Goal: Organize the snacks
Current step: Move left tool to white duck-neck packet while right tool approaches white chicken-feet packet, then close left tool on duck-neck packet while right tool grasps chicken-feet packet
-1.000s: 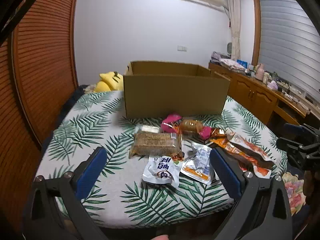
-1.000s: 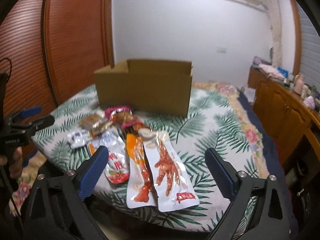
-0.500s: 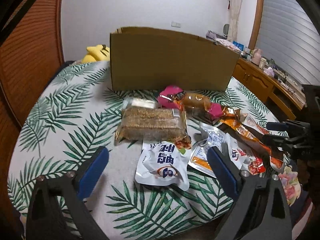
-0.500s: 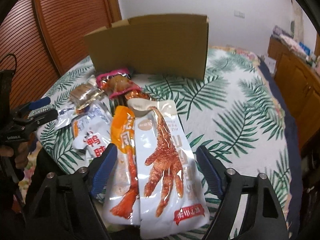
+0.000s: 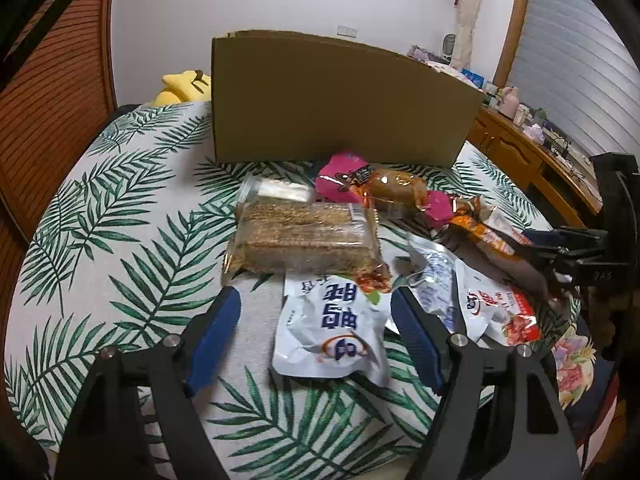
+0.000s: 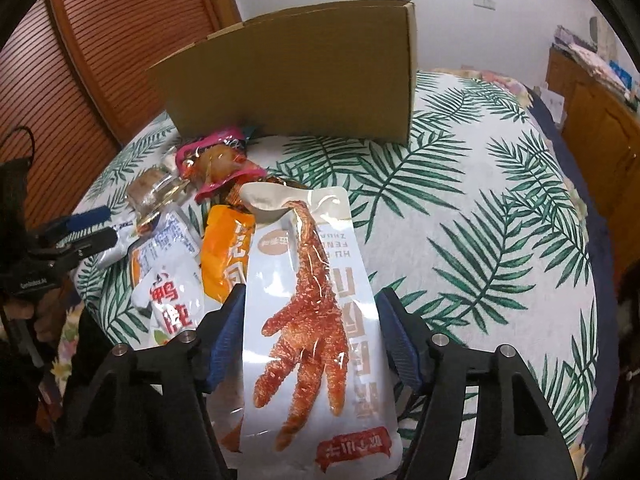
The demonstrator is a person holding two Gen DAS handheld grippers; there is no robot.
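Both tools lowered over the snack pile, jaws narrowing but not yet gripping.

My left tool (image 5: 316, 312) straddles the white pouch with blue lettering (image 5: 332, 336) on the palm-leaf cover (image 5: 120, 240); its jaws have just been closing, yet the blue pads (image 5: 216, 336) stand apart from the pouch, so it is released. My right tool (image 6: 310, 320) brackets the chicken-foot packet (image 6: 316, 320), jaws also just closing; the left pad lies right at the packet's edge, but I see no squeeze. The orange packet (image 6: 224, 256) lies just beside it. A brown bar pack (image 5: 304, 240) and pink-wrapped snack (image 5: 344, 176) lie in front of the cardboard box (image 5: 336, 100).
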